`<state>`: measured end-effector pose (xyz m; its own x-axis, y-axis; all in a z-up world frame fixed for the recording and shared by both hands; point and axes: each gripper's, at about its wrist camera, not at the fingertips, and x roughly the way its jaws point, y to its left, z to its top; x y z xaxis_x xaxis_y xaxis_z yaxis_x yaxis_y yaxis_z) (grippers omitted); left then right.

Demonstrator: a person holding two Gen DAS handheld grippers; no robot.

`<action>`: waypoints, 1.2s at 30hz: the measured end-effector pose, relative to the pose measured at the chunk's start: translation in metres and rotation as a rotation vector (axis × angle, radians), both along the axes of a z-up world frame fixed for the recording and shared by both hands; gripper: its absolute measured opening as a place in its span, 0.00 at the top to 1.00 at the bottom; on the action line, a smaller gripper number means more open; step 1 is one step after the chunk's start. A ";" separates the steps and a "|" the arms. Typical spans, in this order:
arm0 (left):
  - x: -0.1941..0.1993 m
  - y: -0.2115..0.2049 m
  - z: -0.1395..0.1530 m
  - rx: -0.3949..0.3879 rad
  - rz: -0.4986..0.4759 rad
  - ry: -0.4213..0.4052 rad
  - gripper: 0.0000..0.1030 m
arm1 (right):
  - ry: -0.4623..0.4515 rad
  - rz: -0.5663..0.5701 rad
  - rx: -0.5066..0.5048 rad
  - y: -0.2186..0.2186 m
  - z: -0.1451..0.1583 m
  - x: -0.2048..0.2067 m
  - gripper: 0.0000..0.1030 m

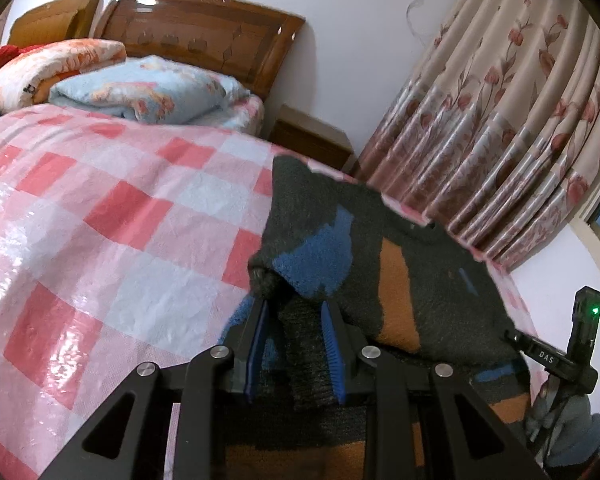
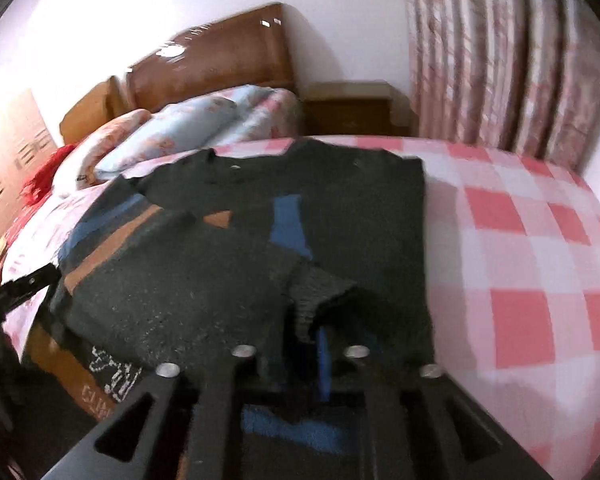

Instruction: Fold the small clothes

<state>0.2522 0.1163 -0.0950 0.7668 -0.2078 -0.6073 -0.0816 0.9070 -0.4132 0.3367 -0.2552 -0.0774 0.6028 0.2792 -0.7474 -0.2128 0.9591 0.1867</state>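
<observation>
The left hand-held gripper (image 1: 294,320) has its two blue-padded fingers (image 1: 332,344) closed on a ribbed dark edge of the sweater (image 1: 380,248), with knit fabric bunched between the pads and a fold of the garment draped over the fingertips. The right hand-held gripper (image 2: 318,344) likewise pinches a ribbed cuff or hem of the same sweater (image 2: 204,280); one blue pad (image 2: 323,360) shows beside the cloth, and the other finger is covered by fabric.

The sweater is a dark charcoal knit with blue and orange patches. In the right wrist view it lies spread over the bed, its body flat toward the headboard and a sleeve or side section folded across it toward the near edge. White lettering shows on a dark part near the lower left of that view. In the left wrist view the near portion rises in a hump above the gripper, and the right hand-held gripper's (image 1: 572,360) black body with a green light shows at the far right.

Under the garment is a pink and white checked bed cover (image 1: 100,220) with a glossy surface. Toward the head of the bed lie a light blue floral pillow (image 1: 140,92) and an orange floral folded quilt (image 1: 48,68), before a wooden headboard (image 1: 204,32). A wooden nightstand (image 1: 312,136) stands beside the bed, and floral curtains (image 1: 520,120) hang along the wall.
</observation>
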 end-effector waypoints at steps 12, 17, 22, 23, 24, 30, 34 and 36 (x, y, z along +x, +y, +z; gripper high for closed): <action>0.115 -0.045 0.039 0.031 -0.159 0.049 0.73 | -0.153 0.021 0.078 0.025 0.016 -0.024 0.00; 0.158 -0.016 -0.006 -0.037 -0.074 0.126 0.79 | -0.074 0.019 0.140 0.021 -0.001 -0.018 0.00; 0.139 -0.004 0.010 -0.158 -0.110 0.047 0.78 | -0.057 0.034 0.160 0.023 -0.005 -0.015 0.00; 0.139 -0.003 0.016 -0.149 -0.111 0.030 0.77 | -0.057 0.036 0.166 0.022 -0.005 -0.015 0.00; 0.144 0.001 0.022 -0.134 -0.100 0.020 0.76 | -0.057 0.037 0.177 0.021 -0.006 -0.015 0.00; 0.190 0.024 -0.010 -0.192 -0.037 0.161 0.78 | -0.057 0.039 0.204 0.017 -0.005 -0.016 0.00; 0.190 0.018 -0.004 -0.137 -0.057 0.148 0.77 | -0.054 0.044 0.212 0.017 -0.005 -0.017 0.00; 0.180 0.022 0.006 -0.135 -0.030 0.095 0.77 | -0.055 0.044 0.216 0.016 -0.005 -0.017 0.00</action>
